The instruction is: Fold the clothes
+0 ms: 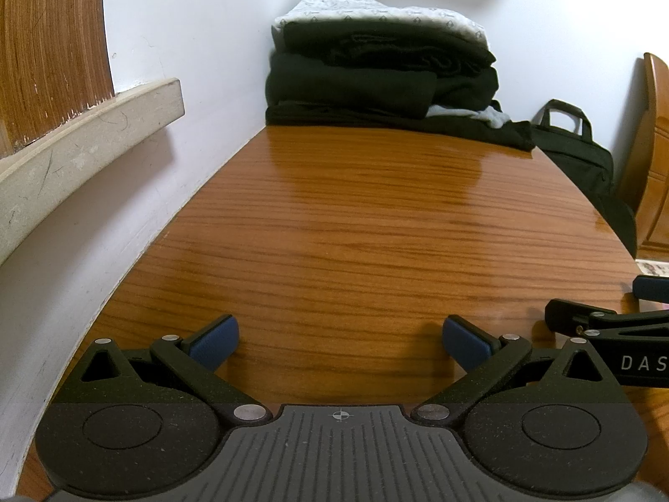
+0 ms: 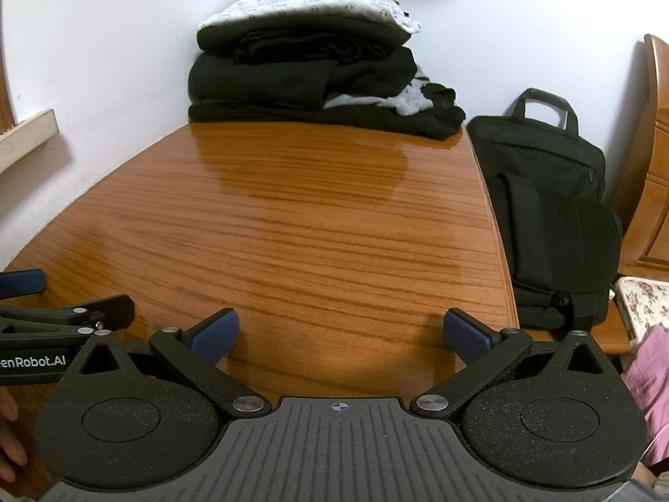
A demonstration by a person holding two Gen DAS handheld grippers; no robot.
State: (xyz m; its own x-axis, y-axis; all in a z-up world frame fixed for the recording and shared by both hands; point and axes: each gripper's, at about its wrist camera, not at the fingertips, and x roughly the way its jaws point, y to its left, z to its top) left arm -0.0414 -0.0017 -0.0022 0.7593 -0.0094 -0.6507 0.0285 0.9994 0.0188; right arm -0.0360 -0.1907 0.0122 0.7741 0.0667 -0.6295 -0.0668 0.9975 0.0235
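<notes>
In the left view, our left gripper (image 1: 340,341) is over the near edge of the table (image 1: 355,217), fingers spread wide and empty. The clothes (image 1: 376,75) are stacked at the far edge. In the right view, our right gripper (image 2: 340,334) is also spread and empty, clothes (image 2: 309,71) far, a bag (image 2: 547,192) beside the right edge.

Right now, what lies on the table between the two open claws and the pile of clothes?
Nothing: both wrist views show only bare tabletop between the left claw, the right claw and the pile of clothes.
</notes>
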